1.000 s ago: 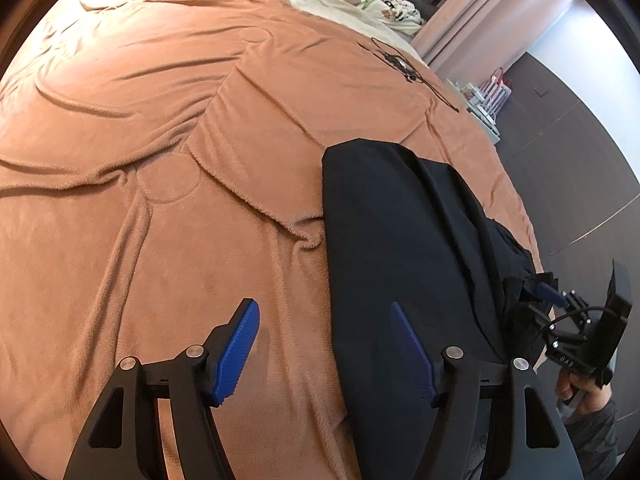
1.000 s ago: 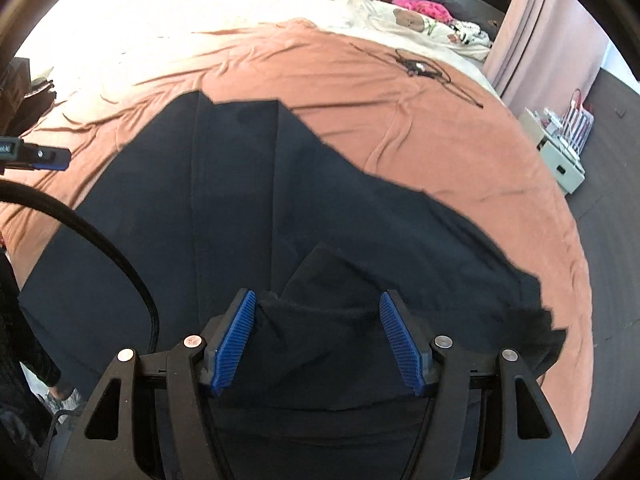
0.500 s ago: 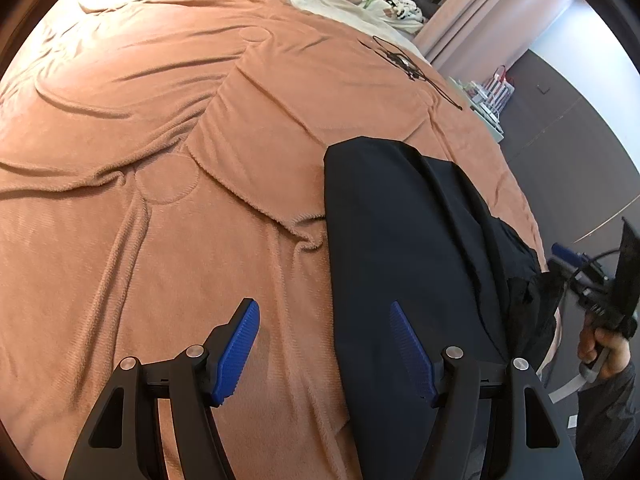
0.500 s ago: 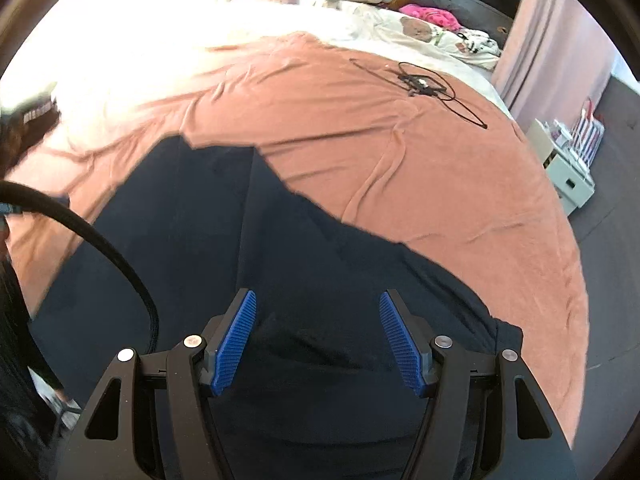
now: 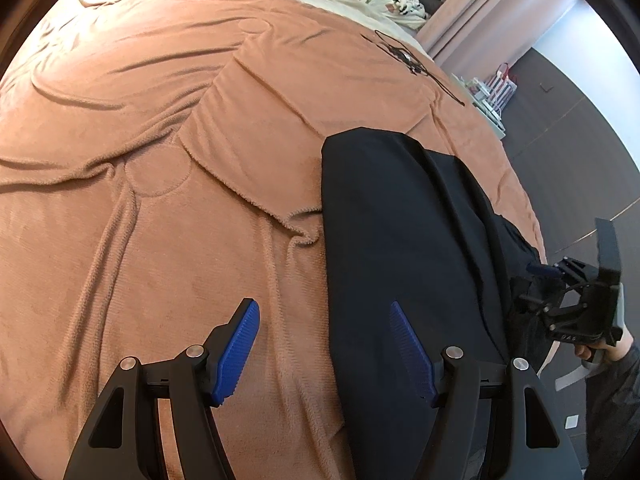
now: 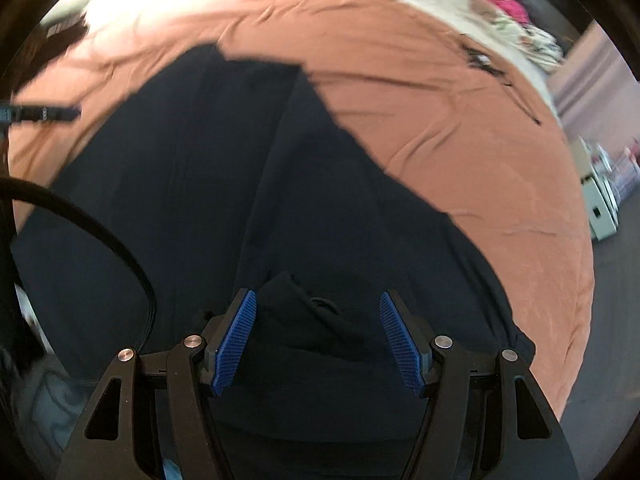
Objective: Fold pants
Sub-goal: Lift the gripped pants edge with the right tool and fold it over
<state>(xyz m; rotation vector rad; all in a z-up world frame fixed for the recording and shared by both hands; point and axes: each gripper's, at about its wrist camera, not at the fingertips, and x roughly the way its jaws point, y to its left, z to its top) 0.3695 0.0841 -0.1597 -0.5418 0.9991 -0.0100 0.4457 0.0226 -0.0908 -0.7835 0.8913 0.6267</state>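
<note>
Wide bed under rust-brown blanket (image 5: 168, 128), pink curtains (image 5: 492, 8), dark grey floor (image 5: 572, 152), bright daylight at far side.

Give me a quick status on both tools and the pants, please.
Left tool open, empty. Right tool open over bunched waist fabric. Black fabric pants flat on brown fleece blanket. Nothing in the way.

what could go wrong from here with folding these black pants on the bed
1. The right gripper has open jaws over a bunched lump of the black pants; closing there may pinch only one layer and skew the fold.
2. The pants lie near the edge of the brown blanket, so a pull could drag them off.
3. The left gripper straddles the pants' edge and might also catch blanket.
</note>
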